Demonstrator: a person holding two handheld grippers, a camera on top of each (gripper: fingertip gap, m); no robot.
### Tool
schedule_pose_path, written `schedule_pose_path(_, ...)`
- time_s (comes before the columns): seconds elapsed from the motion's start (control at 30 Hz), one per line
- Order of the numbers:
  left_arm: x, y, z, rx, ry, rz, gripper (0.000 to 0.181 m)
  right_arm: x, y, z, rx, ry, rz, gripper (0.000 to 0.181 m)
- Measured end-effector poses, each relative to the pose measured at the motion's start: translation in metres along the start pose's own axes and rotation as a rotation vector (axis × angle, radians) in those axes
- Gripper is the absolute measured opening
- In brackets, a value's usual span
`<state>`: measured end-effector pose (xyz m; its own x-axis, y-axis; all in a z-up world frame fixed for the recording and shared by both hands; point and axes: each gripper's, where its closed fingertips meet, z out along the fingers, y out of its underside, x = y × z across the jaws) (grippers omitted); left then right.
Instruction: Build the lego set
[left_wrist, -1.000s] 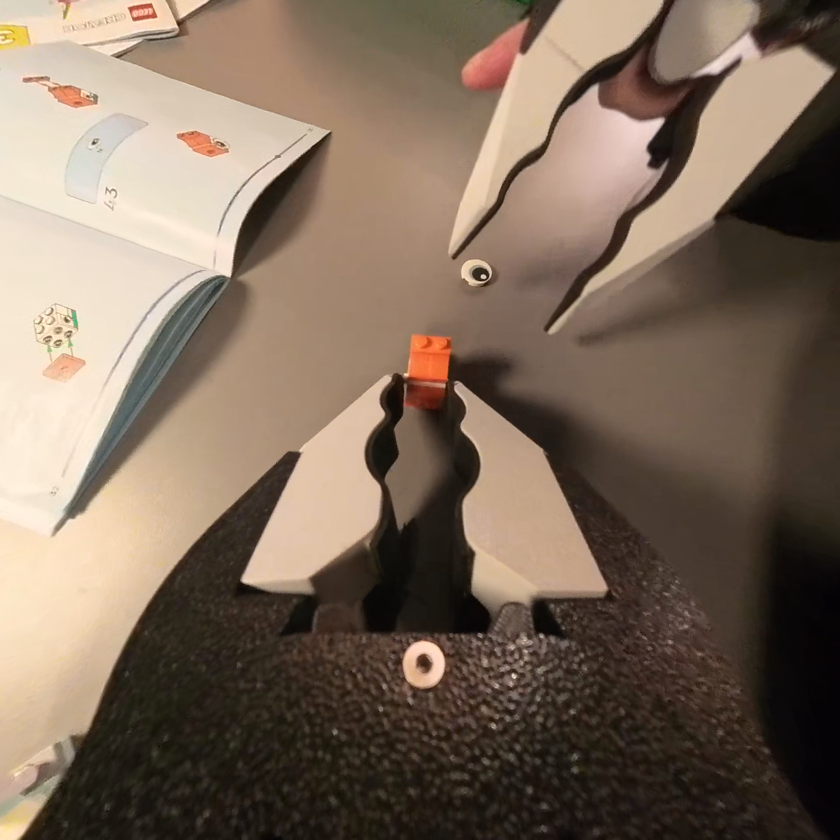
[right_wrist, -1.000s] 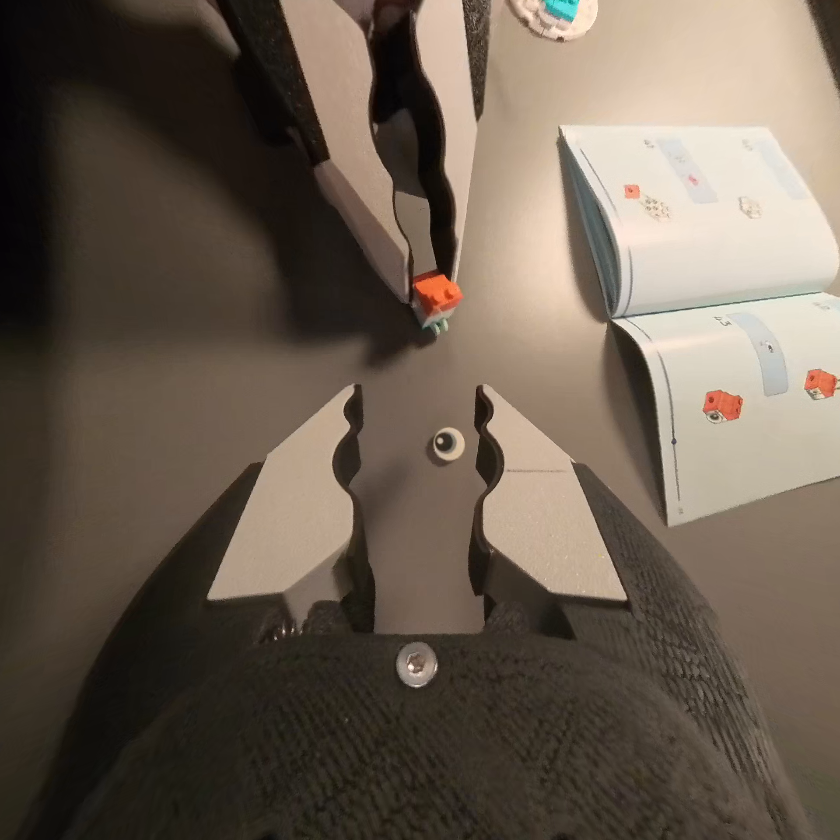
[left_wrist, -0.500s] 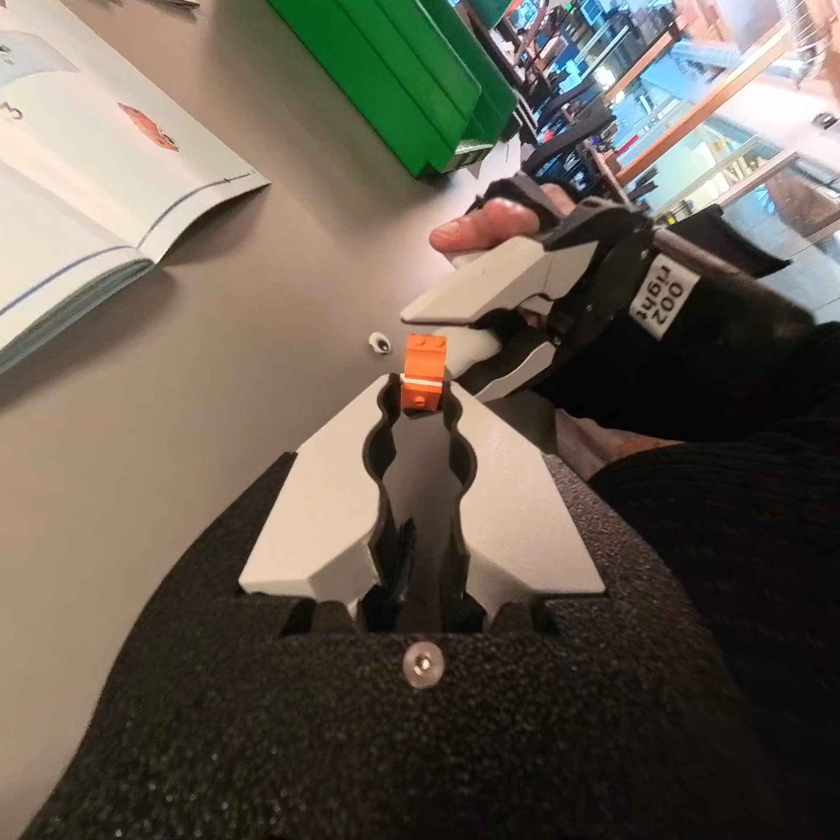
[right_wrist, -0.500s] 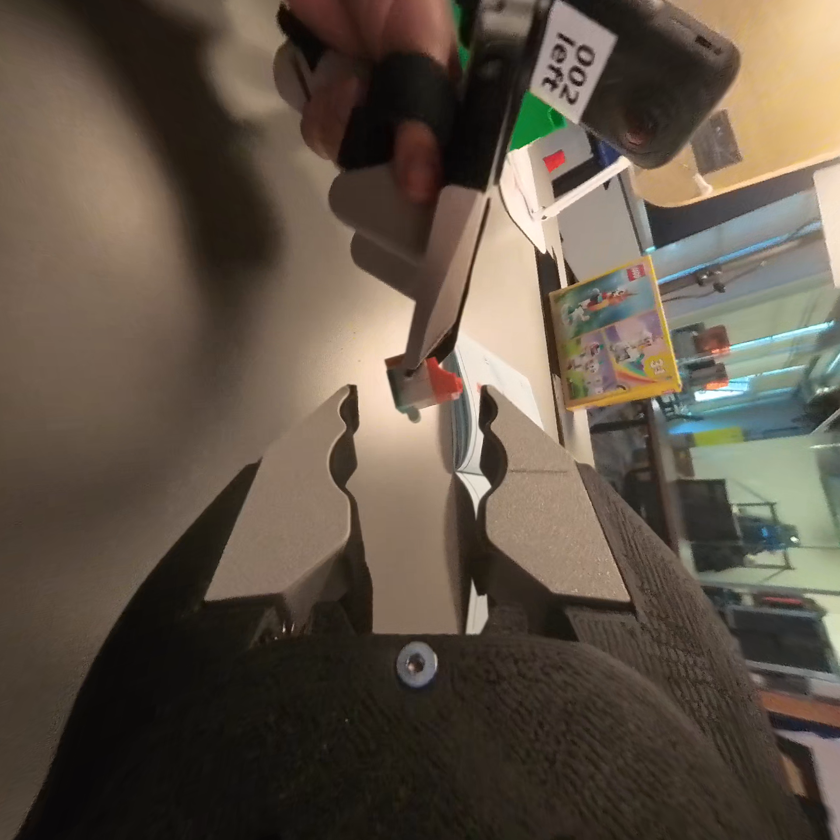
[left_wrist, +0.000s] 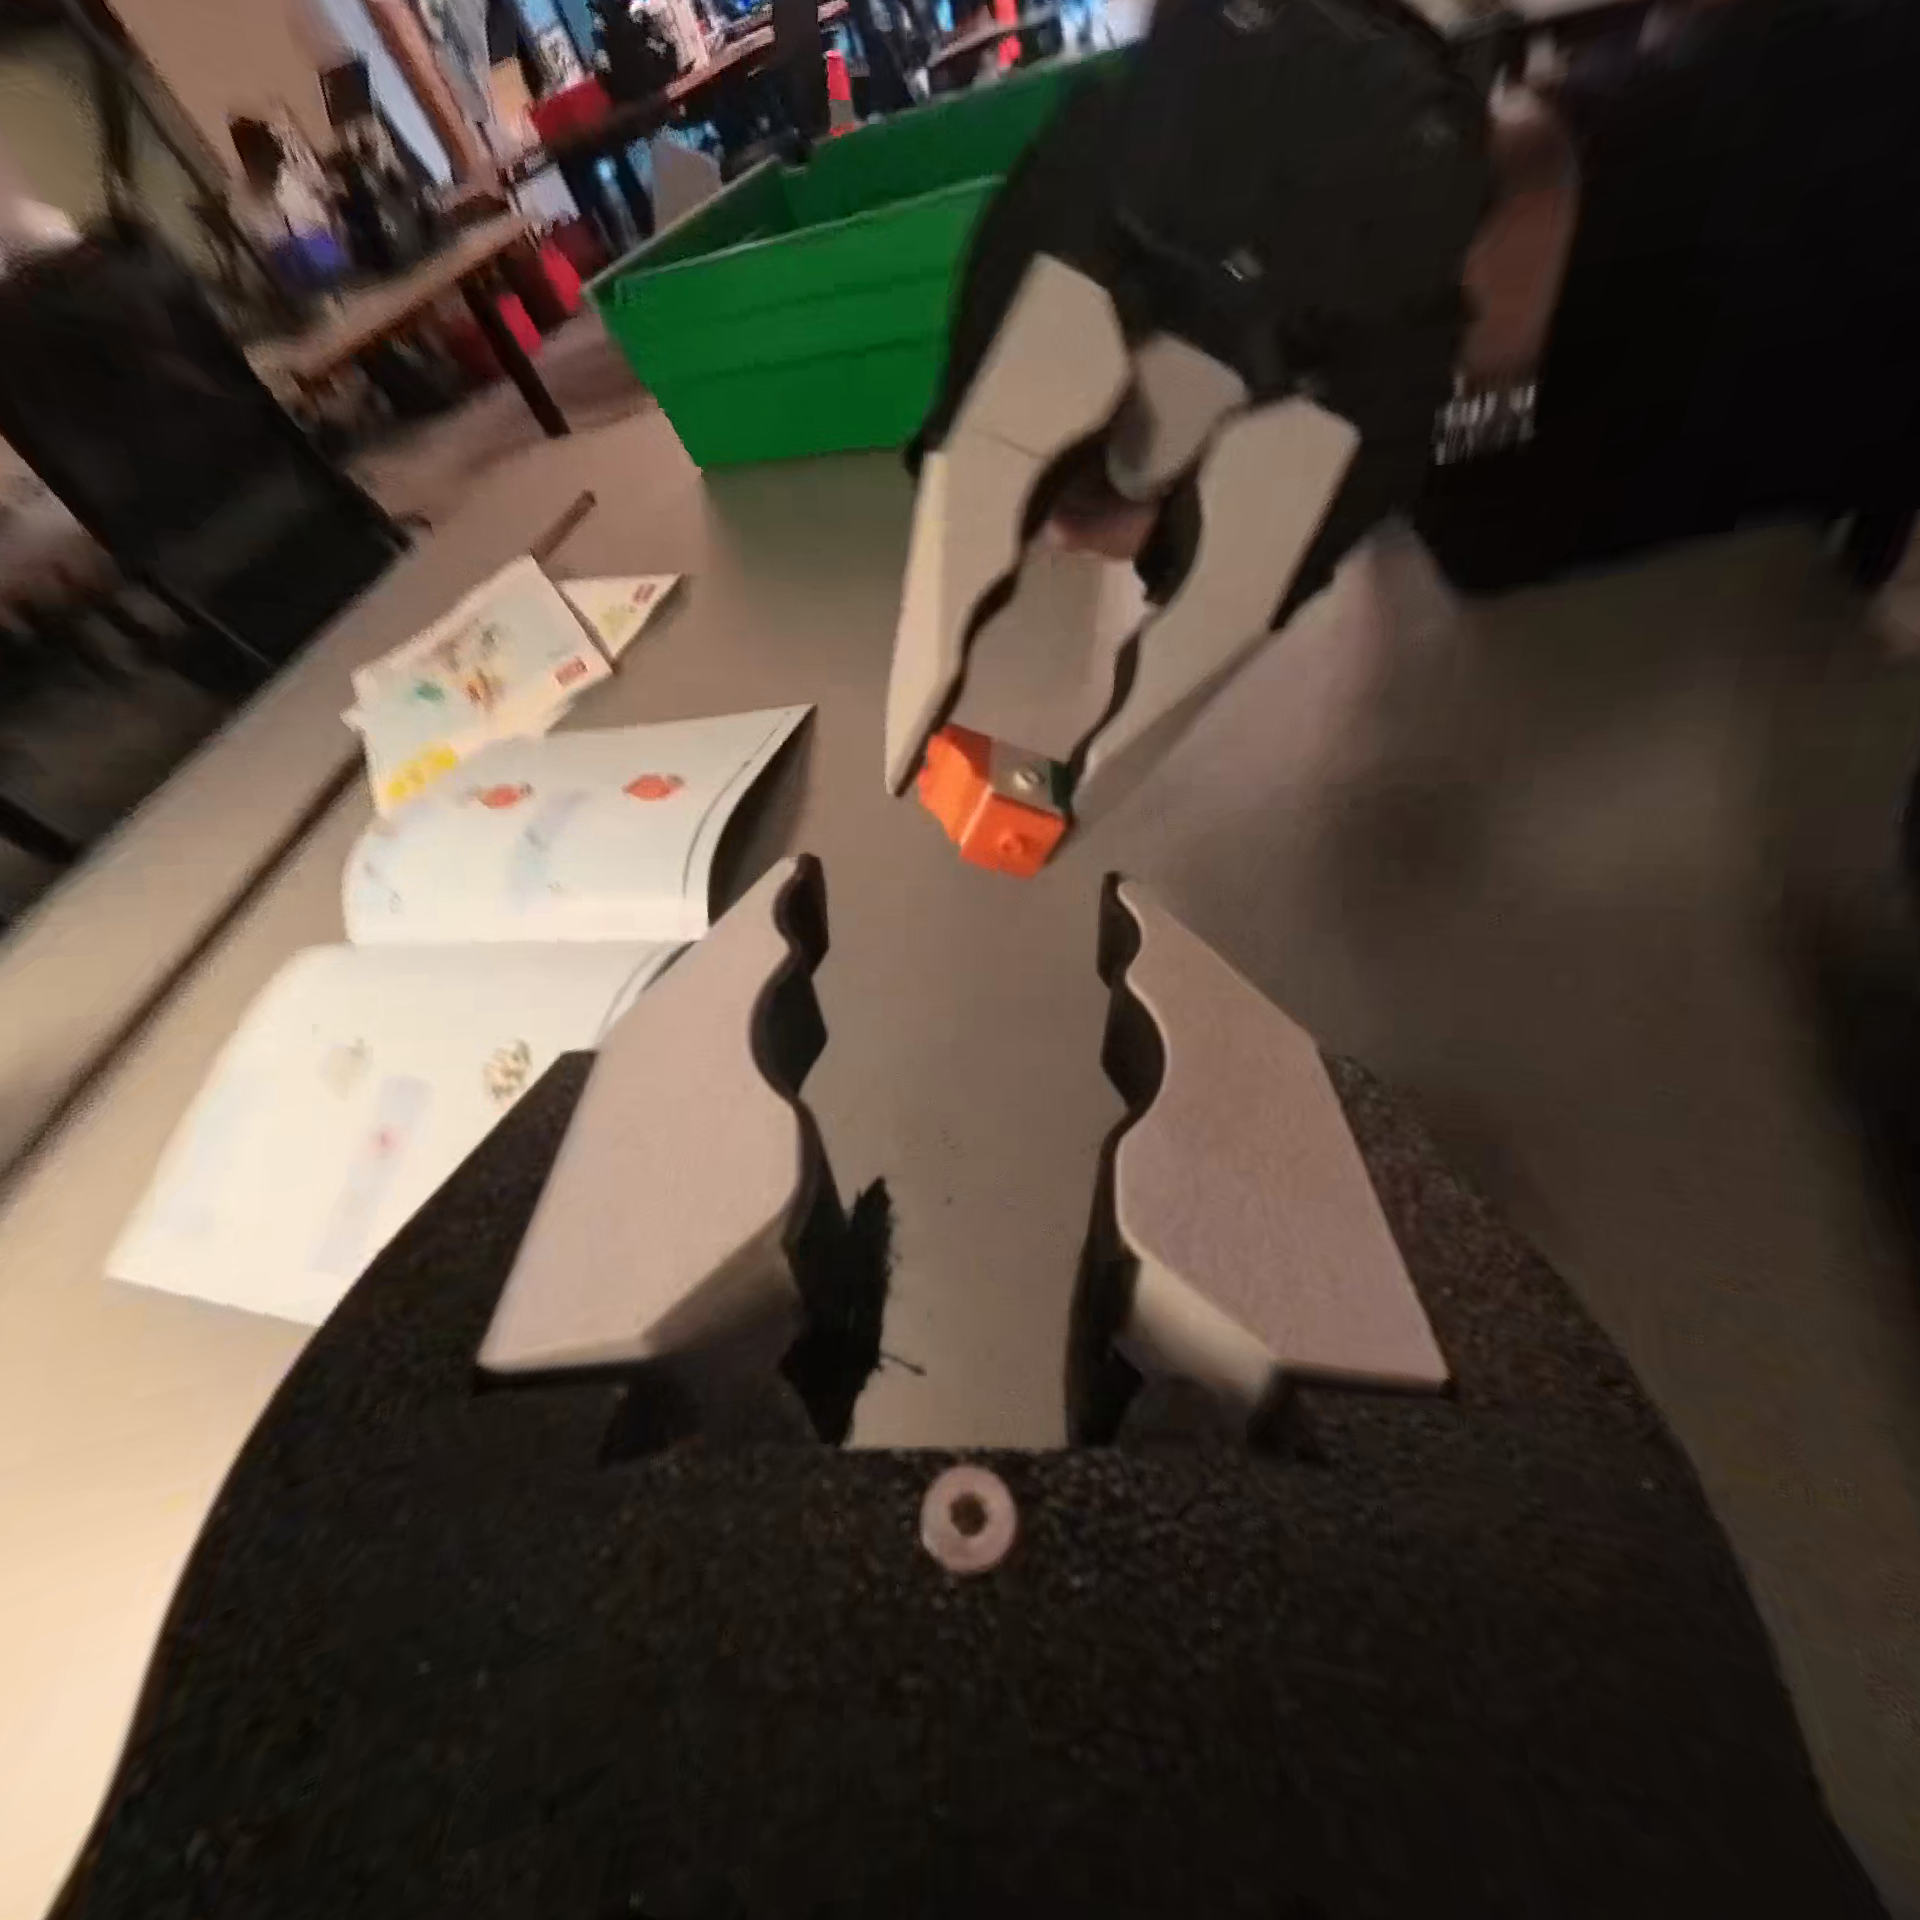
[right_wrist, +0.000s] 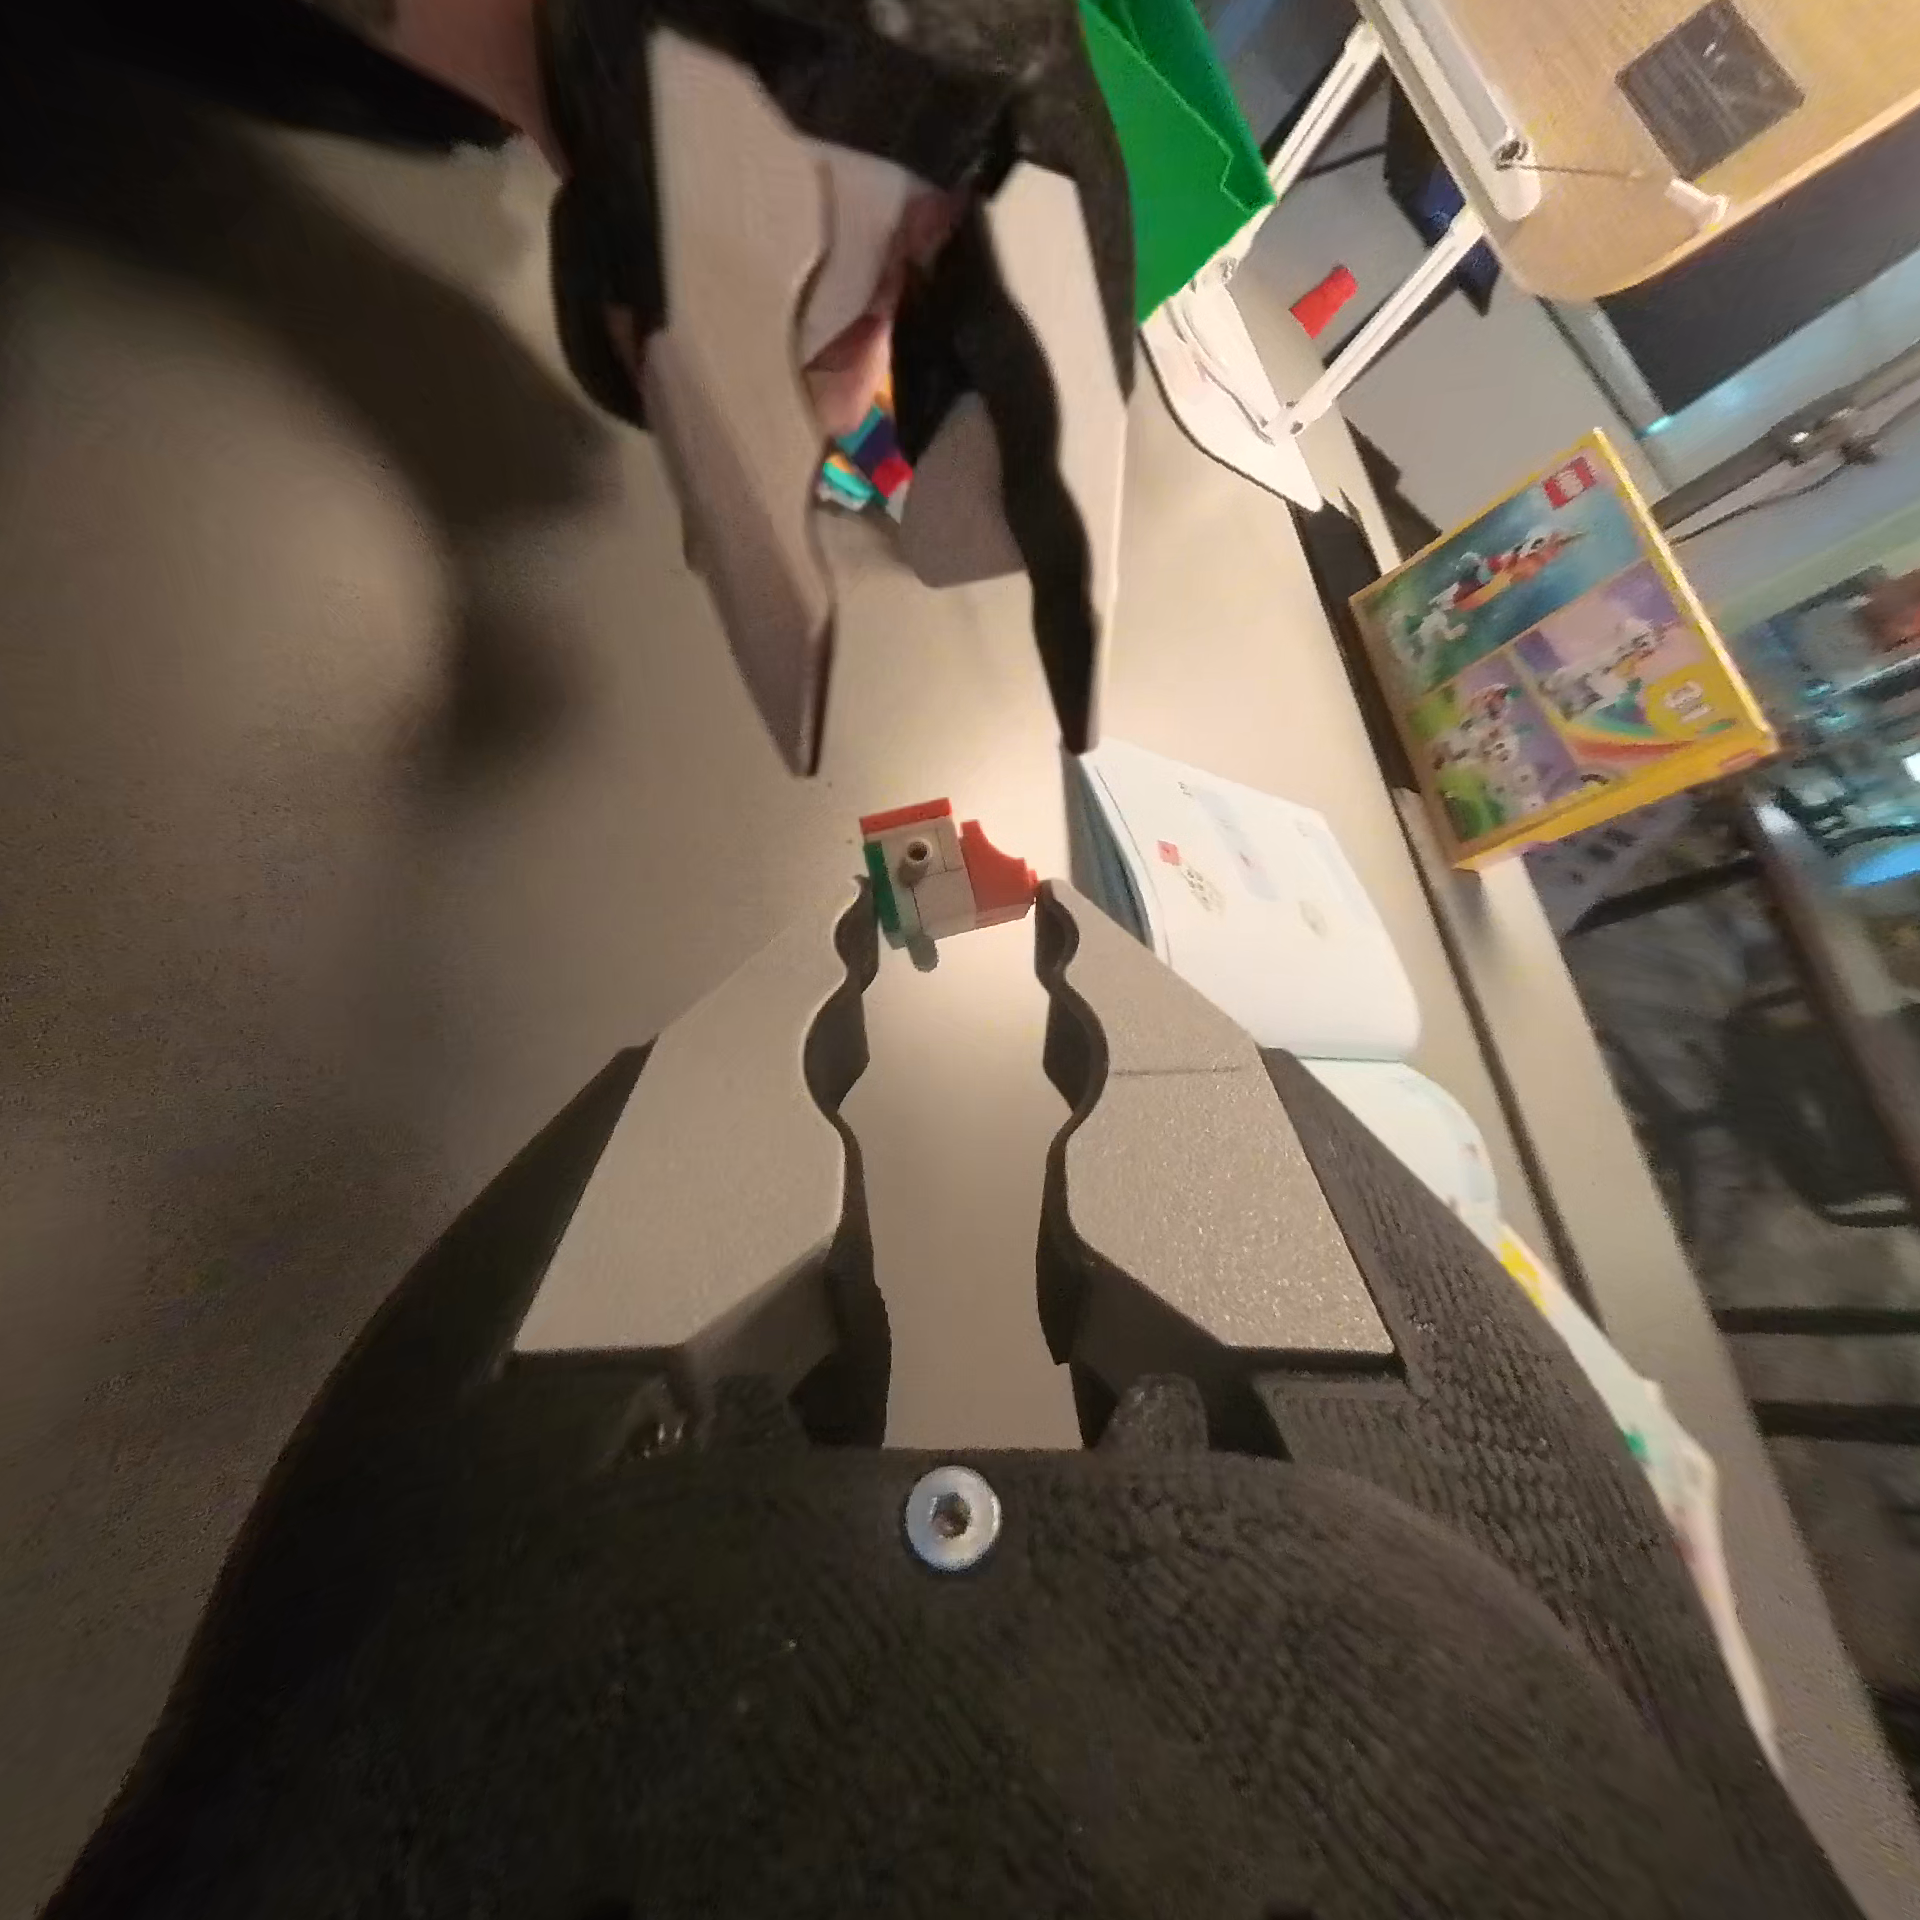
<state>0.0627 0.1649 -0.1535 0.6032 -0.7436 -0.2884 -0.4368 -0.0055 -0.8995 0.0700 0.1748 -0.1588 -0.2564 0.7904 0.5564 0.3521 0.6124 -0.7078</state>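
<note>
The right tongs (right_wrist: 948, 904) grip a small lego block (right_wrist: 940, 878), orange, grey and green, between their two tips; it is held in the air above the grey worktop (left_wrist: 1455, 935). In the left wrist view the same block (left_wrist: 992, 805) sits between the tips of the right tongs (left_wrist: 987, 764). The left tongs (left_wrist: 961, 904) stand wide apart and hold nothing; they are near the block but do not touch it. An open instruction booklet (left_wrist: 499, 935) lies on the worktop beside them.
</note>
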Motion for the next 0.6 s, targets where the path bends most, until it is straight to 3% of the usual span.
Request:
schedule_pose_path(0.13, 0.014, -0.004, 0.003, 0.034, -0.018, 0.196, 0.043, -0.006, -0.001, 0.001, 0.021, -0.065, 0.075, 0.028)
schedule_pose_path(0.6, 0.019, 0.003, 0.008, 0.015, -0.041, 0.313, 0.021, -0.017, -0.002, 0.006, 0.026, -0.129, 0.121, 0.028)
